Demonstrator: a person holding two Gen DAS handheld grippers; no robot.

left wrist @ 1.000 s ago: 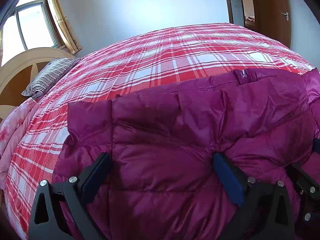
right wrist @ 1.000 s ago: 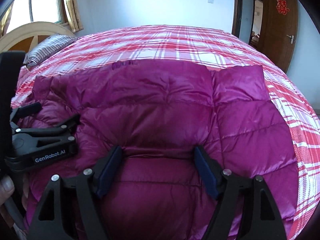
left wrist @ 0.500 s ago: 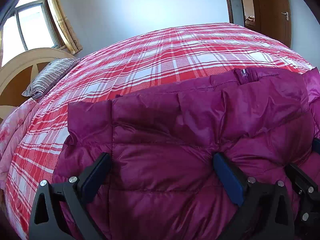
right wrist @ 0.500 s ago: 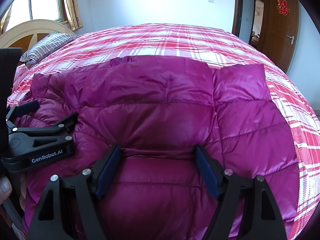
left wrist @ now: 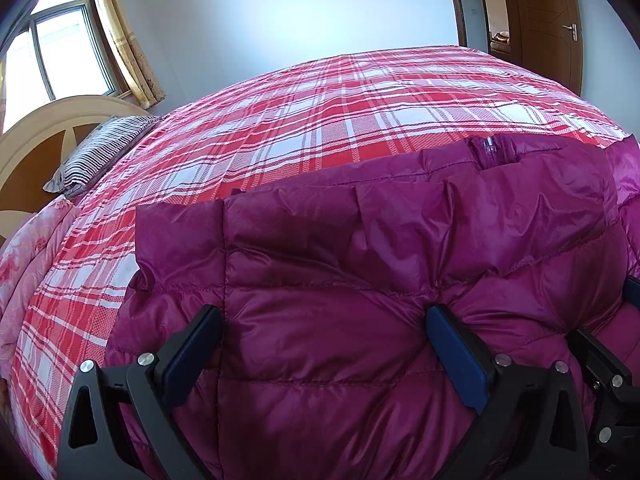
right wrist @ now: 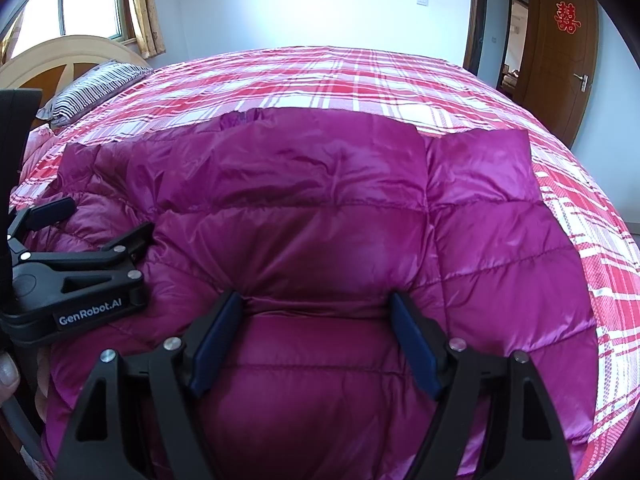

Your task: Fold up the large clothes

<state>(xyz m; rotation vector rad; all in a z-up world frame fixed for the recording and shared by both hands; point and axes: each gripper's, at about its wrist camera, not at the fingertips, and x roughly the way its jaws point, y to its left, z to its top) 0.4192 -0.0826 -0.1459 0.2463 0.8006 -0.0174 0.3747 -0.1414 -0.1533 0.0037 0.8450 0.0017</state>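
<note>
While both claws stand wide, the purple down jacket (left wrist: 360, 280) (on the plaid bed (left wrist: 340, 112)) bulges between their fingers.

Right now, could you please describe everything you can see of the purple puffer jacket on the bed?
The magenta quilted down jacket looks shiny and puffy, stitched into padded panels. It lies spread flat across the red-and-white plaid bedspread, with a zipper end showing at its far edge. The left claw and right claw both stand open, pads pressed down into its near part, neither pinching it.
</note>
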